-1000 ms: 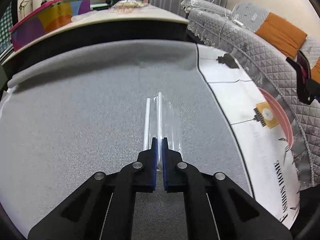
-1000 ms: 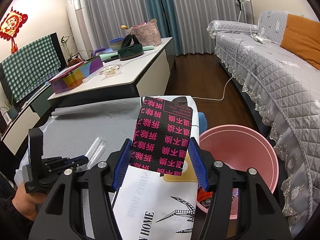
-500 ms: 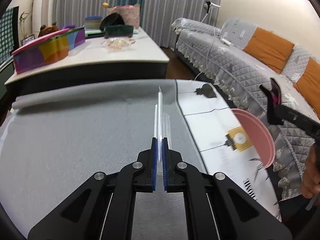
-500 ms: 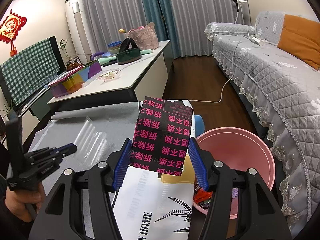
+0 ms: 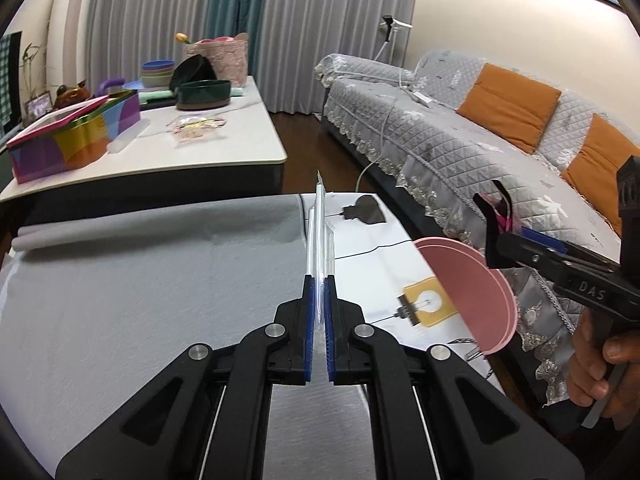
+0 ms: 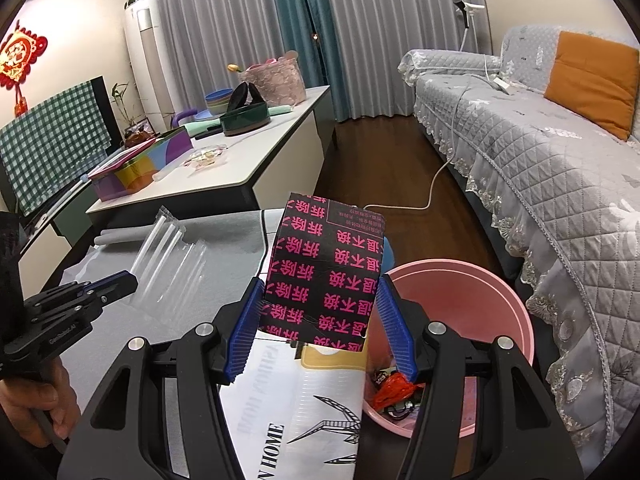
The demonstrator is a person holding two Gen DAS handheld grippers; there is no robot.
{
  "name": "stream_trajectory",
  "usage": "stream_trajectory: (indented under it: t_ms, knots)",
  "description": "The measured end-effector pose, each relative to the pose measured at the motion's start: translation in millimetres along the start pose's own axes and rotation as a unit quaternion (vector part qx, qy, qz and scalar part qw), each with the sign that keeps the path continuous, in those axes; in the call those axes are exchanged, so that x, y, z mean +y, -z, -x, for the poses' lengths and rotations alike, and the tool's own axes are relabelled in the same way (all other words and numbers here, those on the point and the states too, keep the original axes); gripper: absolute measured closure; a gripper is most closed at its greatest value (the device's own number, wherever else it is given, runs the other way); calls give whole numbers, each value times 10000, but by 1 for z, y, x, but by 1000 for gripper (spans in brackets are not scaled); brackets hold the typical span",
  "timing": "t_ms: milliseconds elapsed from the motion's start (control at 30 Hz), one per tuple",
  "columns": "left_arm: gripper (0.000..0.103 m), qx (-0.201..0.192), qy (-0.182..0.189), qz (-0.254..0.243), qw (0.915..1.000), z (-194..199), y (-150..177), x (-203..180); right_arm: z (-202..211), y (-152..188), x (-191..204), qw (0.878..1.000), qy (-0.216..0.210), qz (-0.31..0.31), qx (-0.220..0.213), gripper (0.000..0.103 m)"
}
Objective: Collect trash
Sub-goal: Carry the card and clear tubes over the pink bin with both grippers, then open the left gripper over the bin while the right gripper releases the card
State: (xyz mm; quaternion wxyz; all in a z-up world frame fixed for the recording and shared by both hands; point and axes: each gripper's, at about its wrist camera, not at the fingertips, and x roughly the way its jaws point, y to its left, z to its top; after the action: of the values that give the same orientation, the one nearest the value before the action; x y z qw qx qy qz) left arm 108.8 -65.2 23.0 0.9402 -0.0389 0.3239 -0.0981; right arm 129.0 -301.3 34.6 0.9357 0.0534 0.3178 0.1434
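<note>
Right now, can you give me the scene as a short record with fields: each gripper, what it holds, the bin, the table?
left gripper: shut on clear wrapper, lifted off the table
right gripper: shut on black packet, beside the bin
bin: pink, by the table edge, some trash inside
table: grey mat, white printed sheet

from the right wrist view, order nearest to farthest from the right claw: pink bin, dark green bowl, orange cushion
1. Pink bin: just right of the right claw, beside the table.
2. Dark green bowl: on the white table, ahead to the left.
3. Orange cushion: far right, on the sofa back.
</note>
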Motion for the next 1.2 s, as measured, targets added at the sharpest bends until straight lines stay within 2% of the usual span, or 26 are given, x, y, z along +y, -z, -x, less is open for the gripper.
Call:
stream_trajectory:
  t_ms: [533, 1200]
  knots:
    - [98, 97, 386, -124, 9991, -15, -6, -38, 2, -15, -50, 9978, 533, -376, -94, 46]
    - [98, 309, 949, -373, 9943, -75, -26, -100, -16, -22, -115, 9911, 1066, -795, -23, 46]
